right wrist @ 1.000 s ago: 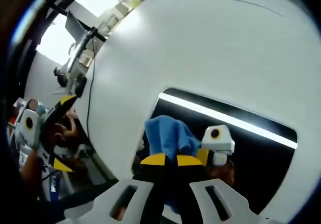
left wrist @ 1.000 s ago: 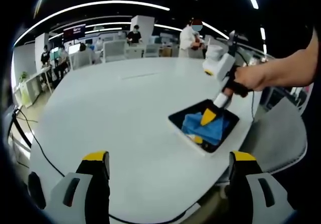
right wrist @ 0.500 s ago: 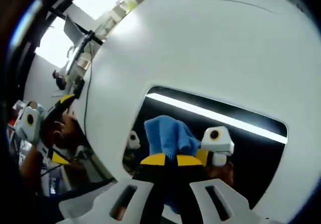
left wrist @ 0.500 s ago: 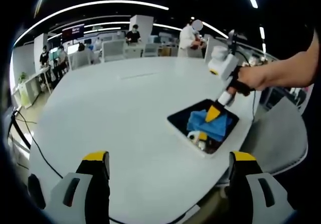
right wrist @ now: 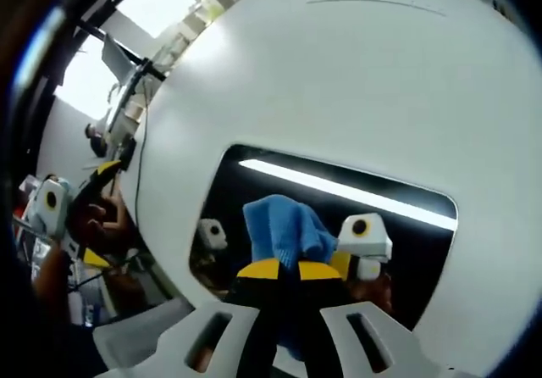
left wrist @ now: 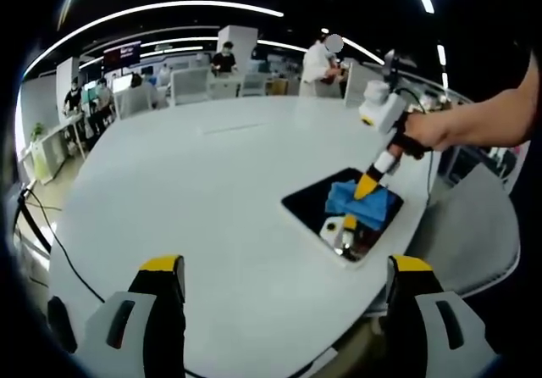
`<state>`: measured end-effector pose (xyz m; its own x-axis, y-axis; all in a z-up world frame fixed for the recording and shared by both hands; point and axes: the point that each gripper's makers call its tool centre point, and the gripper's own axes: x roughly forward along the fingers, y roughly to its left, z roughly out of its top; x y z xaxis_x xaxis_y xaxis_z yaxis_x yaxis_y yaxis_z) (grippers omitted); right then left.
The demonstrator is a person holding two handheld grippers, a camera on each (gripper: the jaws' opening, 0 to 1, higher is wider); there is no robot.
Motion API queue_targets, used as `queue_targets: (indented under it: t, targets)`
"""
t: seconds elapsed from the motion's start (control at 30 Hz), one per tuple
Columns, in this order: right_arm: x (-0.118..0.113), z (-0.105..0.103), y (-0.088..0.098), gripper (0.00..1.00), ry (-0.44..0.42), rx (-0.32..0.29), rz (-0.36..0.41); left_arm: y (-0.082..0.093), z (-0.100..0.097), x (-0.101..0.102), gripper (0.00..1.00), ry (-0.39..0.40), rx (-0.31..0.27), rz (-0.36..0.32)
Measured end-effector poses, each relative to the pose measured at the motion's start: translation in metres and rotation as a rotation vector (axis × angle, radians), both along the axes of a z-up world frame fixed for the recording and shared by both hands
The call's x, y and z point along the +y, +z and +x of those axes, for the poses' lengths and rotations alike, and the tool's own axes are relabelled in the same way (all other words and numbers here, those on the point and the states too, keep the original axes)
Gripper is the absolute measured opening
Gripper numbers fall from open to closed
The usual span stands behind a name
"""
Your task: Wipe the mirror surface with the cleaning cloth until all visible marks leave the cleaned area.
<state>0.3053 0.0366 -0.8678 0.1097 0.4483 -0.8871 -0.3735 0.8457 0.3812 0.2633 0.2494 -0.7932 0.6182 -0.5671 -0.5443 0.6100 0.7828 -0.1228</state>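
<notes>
A dark rectangular mirror (left wrist: pixel 315 204) (right wrist: pixel 254 193) lies flat near the right edge of a round white table (left wrist: pixel 195 183). A blue cleaning cloth (left wrist: pixel 349 200) (right wrist: pixel 279 230) rests on its glass, pressed down by my right gripper (left wrist: pixel 366 187) (right wrist: pixel 284 269), which is shut on the cloth. A hand and bare forearm hold that gripper from the right in the left gripper view. My left gripper (left wrist: pixel 284 268) hovers open above the table's near edge, well short of the mirror. The glass reflects a ceiling light strip and the right gripper.
A black cable (left wrist: pixel 63 242) runs over the table's left edge. Desks, chairs and several people (left wrist: pixel 224 58) stand in the office beyond the table. In the right gripper view the other gripper (right wrist: pixel 89 213) and a hand show at the left, past the table rim.
The right gripper has dragged the cloth across the mirror toward its far right side, uncovering the near corner of the glass. The left gripper has stayed still.
</notes>
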Motion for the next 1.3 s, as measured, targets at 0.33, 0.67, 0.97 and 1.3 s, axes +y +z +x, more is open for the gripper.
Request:
queue_targets:
  t: [0.33,0.67,0.97,1.3]
  targets:
    - [-0.023,0.001,-0.001,0.00,-0.014,-0.006,-0.017,0.001,-0.004,-0.001,0.99,-0.003,0.000,0.006]
    - [-0.045,0.001,-0.001,0.00,-0.029,-0.008,-0.031,0.003,-0.005,-0.002,0.99,-0.005,-0.007,0.008]
    - [-0.062,0.002,-0.001,0.00,-0.042,-0.009,-0.041,0.005,-0.008,-0.003,0.99,-0.006,-0.011,0.012]
    - [-0.083,0.002,-0.001,0.00,-0.059,-0.012,-0.055,0.004,-0.007,-0.002,0.99,-0.003,-0.011,0.015]
